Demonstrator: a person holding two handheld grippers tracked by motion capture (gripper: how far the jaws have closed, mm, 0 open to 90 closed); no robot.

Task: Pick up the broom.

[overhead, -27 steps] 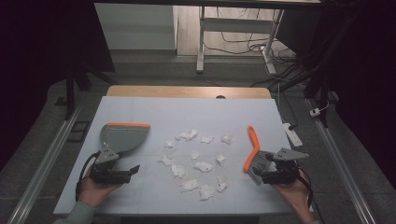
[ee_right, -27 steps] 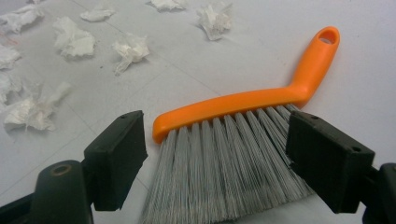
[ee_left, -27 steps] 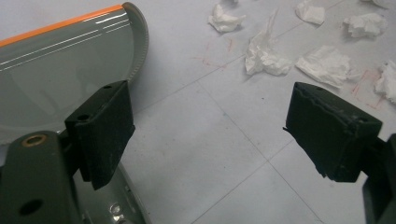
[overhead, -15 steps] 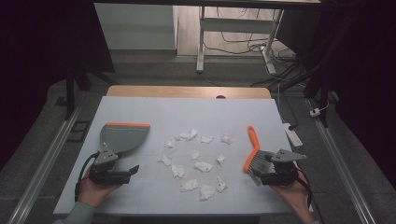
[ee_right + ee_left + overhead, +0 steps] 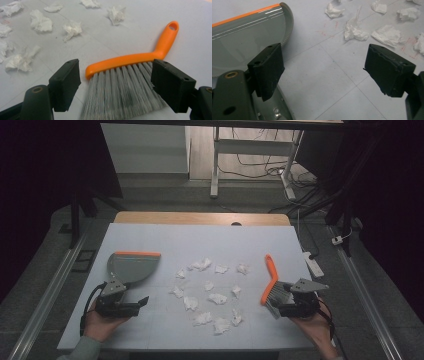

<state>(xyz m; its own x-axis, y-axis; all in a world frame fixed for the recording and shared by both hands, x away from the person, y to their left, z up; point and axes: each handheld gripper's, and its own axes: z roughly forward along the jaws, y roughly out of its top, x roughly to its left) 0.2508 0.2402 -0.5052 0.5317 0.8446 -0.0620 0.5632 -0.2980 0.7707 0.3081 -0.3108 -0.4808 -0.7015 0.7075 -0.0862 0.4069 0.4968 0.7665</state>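
Observation:
A grey dustpan [image 5: 131, 266] with an orange lip lies at the table's left; its handle points toward my left gripper [image 5: 143, 301]. In the left gripper view the pan [image 5: 244, 40] sits beside the left jaw, and the left gripper [image 5: 324, 71] stands open over bare table. At the right lies an orange-handled brush [image 5: 270, 277] with grey bristles. My right gripper [image 5: 275, 306] is right behind it. In the right gripper view the right gripper [image 5: 115, 83] is open, and the bristles of the brush [image 5: 140, 58] lie between the two jaws, which are not pressing on them.
Several crumpled white paper wads [image 5: 210, 290] are scattered over the middle of the white table [image 5: 165, 237]; they show as paper wads [image 5: 354, 32] in the left gripper view and paper wads [image 5: 41, 23] in the right gripper view. A power strip [image 5: 312, 262] lies off the table's right edge.

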